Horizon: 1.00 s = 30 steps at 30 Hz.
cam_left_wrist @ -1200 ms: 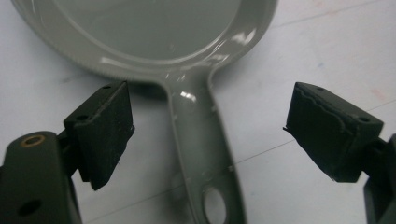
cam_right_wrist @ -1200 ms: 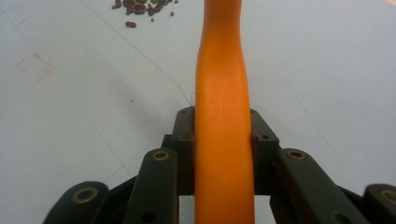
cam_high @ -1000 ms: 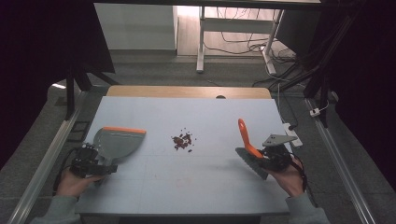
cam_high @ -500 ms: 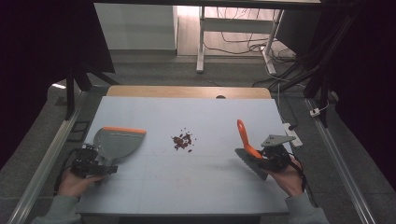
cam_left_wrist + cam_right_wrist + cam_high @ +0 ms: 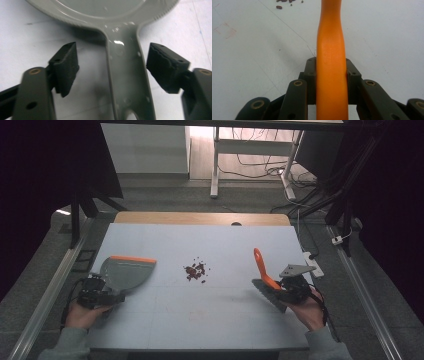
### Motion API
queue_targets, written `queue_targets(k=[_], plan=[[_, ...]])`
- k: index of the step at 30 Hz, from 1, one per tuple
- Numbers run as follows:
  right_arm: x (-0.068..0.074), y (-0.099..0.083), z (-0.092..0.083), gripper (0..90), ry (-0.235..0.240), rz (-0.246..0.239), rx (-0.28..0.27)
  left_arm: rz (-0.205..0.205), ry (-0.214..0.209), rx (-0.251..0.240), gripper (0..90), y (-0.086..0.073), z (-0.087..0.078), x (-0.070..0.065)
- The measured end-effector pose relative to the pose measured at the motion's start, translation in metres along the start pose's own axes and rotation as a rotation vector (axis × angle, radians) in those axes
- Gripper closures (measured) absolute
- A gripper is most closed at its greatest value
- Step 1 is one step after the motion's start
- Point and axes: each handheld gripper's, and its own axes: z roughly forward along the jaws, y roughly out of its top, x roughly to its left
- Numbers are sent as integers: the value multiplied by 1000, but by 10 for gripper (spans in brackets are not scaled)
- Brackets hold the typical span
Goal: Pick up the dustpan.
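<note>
A grey dustpan [image 5: 125, 271] with an orange lip lies flat on the table's left side. Its handle [image 5: 127, 75] runs between the jaws of my left gripper [image 5: 100, 292], which stands open with a gap on each side of the handle. A small pile of dark brown crumbs [image 5: 196, 270] sits mid-table, and a few crumbs [image 5: 279, 7] lie far ahead in the right gripper view. My right gripper [image 5: 290, 287] is shut on the orange handle [image 5: 331, 62] of a hand brush [image 5: 264, 272], whose dark bristles [image 5: 267, 291] are low by the table.
The light blue table top [image 5: 220, 320] has a wooden strip [image 5: 200, 218] along its far edge. A white power strip [image 5: 310, 262] lies off the table's right side. Desk legs and cables [image 5: 260, 170] stand on the floor beyond.
The right gripper and the brush have shifted slightly left. The left gripper and dustpan have stayed put.
</note>
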Motion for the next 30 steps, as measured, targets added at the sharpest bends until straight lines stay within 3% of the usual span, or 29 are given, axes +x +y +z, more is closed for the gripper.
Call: queue_targets(k=[7, 8, 14, 15, 22, 24, 30], plan=[[1, 1, 0, 701, -3, 2, -1, -9, 25, -5, 378, 3, 5, -1], [1, 0, 1, 701, -4, -1, 2, -12, 21, -9, 434, 3, 5, -1], [2, 0, 2, 700, -8, -7, 10, -30, 16, -25, 548, 3, 4, 0], [2, 0, 2, 701, -8, -7, 9, -30, 13, -28, 605, 3, 3, 0], [3, 0, 4, 701, -7, -9, 9, -21, 10, -48, 610, 2, 3, 3], [3, 0, 4, 701, -6, -9, 9, 16, 24, -69, 613, 1, 1, 2], [5, 2, 4, 701, -9, -9, 7, 40, 13, -122, 615, -1, -4, 9]])
